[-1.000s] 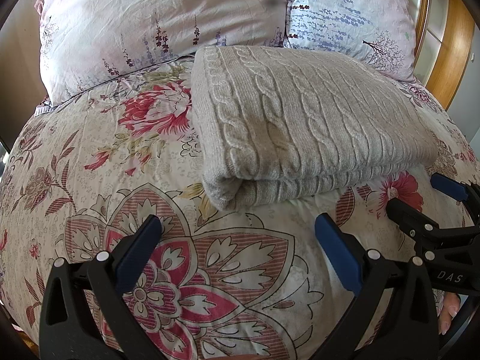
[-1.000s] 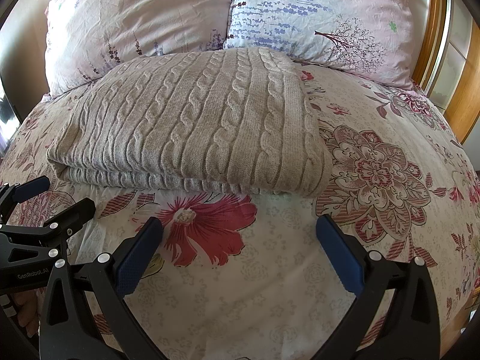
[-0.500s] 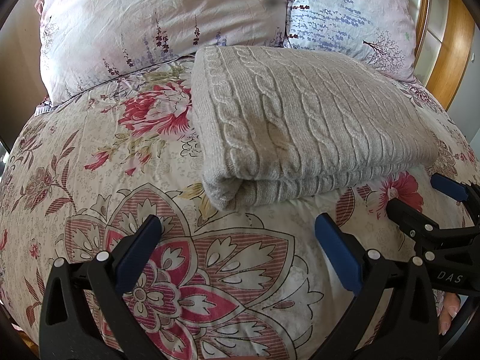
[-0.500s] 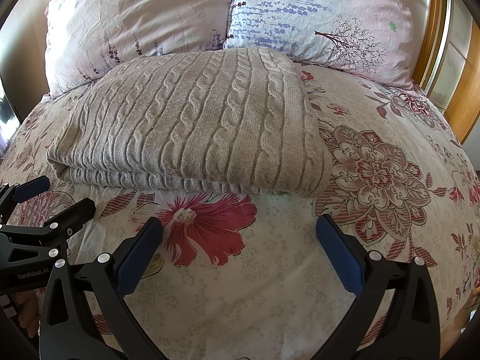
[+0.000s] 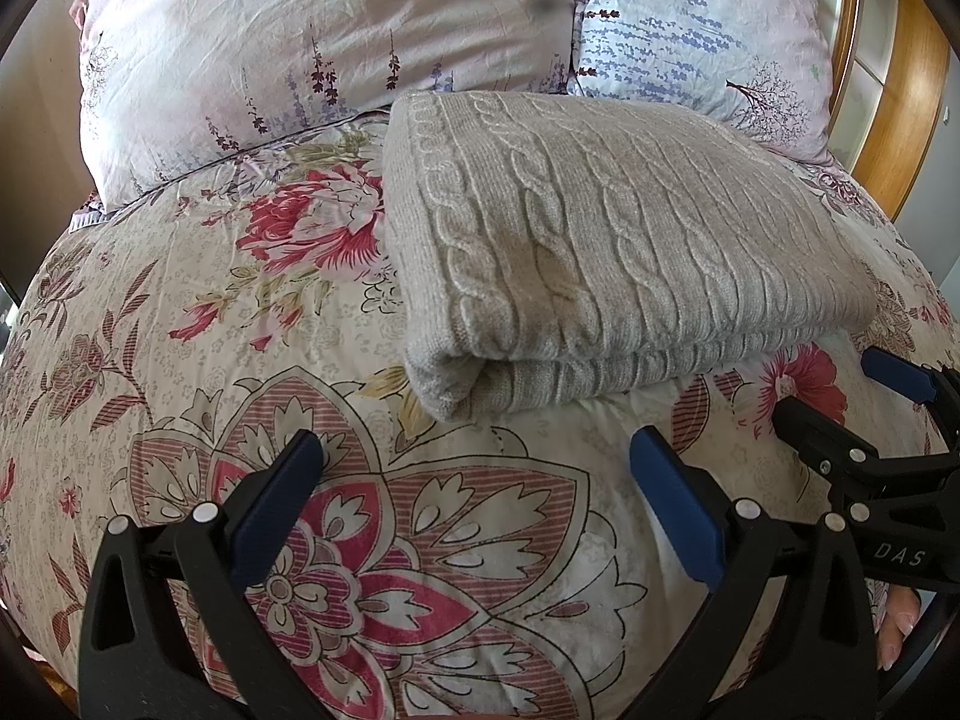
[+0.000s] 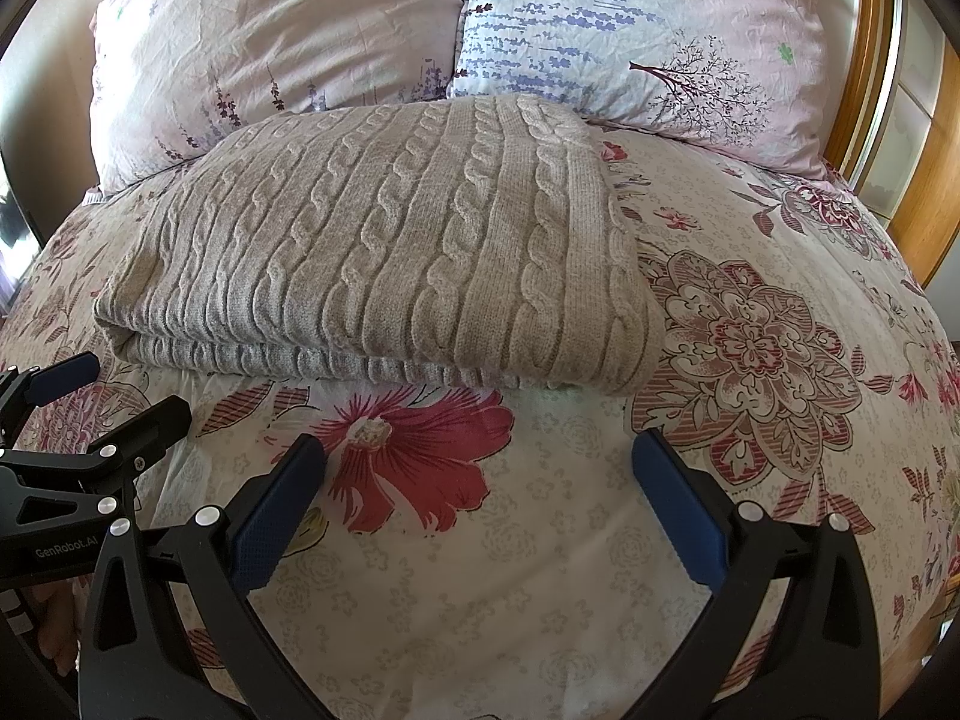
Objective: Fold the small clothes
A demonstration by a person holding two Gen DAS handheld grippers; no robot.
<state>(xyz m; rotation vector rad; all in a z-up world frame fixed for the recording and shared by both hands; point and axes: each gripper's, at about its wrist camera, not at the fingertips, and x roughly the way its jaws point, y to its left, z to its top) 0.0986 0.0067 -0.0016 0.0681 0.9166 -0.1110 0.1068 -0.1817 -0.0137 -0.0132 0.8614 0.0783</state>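
Sweater lies folded on the bed. Left hand-held gripper and right hand-held gripper both gape empty, just short. Folding appears complete; next, withdraw or square edges.

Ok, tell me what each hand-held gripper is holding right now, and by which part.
Nothing is held. The left hand-held gripper and right hand-held gripper are both open over the bedspread, short of the folded sweater.

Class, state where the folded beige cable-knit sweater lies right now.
The folded beige cable-knit sweater lies on the floral bedspread, just in front of the two pillows, beyond both open grippers: right of centre in the left wrist view, left of centre in the right.
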